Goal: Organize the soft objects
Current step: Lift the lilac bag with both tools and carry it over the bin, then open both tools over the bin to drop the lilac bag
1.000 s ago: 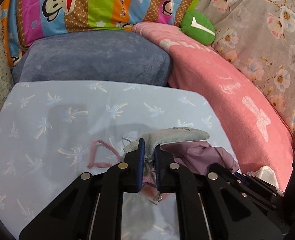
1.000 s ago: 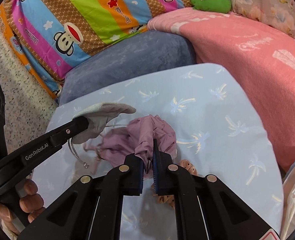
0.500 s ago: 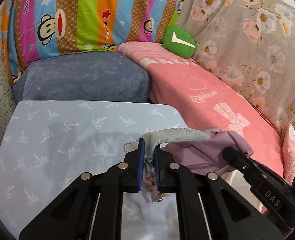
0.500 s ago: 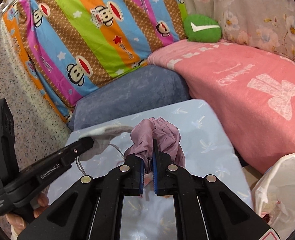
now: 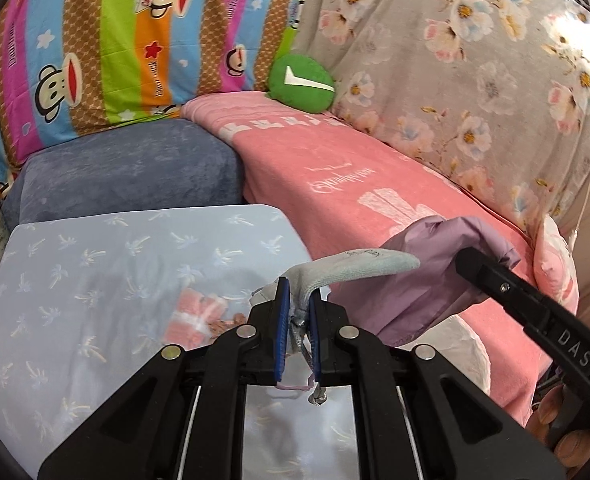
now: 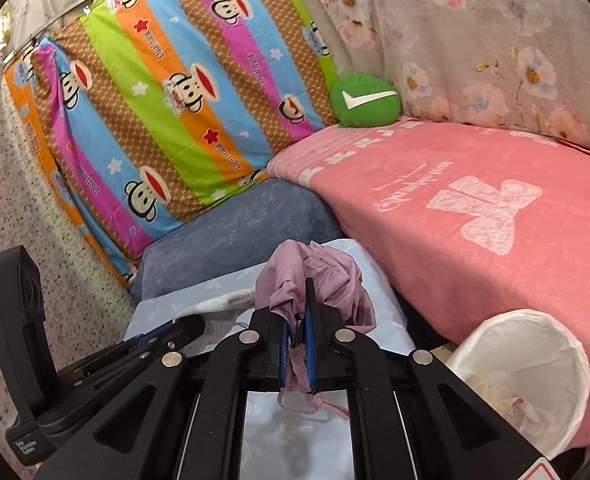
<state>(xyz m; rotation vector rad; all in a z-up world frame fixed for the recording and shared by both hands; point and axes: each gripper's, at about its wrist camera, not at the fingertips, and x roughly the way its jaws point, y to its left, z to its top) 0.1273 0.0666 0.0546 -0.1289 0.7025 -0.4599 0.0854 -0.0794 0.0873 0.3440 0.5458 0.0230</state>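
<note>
My left gripper [image 5: 297,300] is shut on a pale grey-blue sock [image 5: 359,265], whose toe sticks out to the right above the light blue palm-print sheet [image 5: 95,272]. A metal clip dangles under it. My right gripper [image 6: 297,320] is shut on a crumpled lilac cloth [image 6: 315,276], lifted above the sheet's right end; the same lilac cloth [image 5: 427,276] shows right of the sock in the left wrist view. A small pink-and-white folded item [image 5: 193,316] lies on the sheet left of my left gripper. The sock [image 6: 223,302] is also seen beside the left tool in the right wrist view.
A white-lined bin [image 6: 527,364] stands at the lower right beside the pink blanket [image 6: 455,208]. A grey-blue cushion [image 5: 127,172] lies behind the sheet. A green round pillow [image 5: 301,84], a striped monkey-print cloth [image 6: 167,96] and a floral cloth [image 5: 475,80] back the scene.
Both grippers have risen and pulled back from the sheet with the sock and lilac cloth. The bin has come into the right wrist view. A pink-and-white item now shows on the sheet.
</note>
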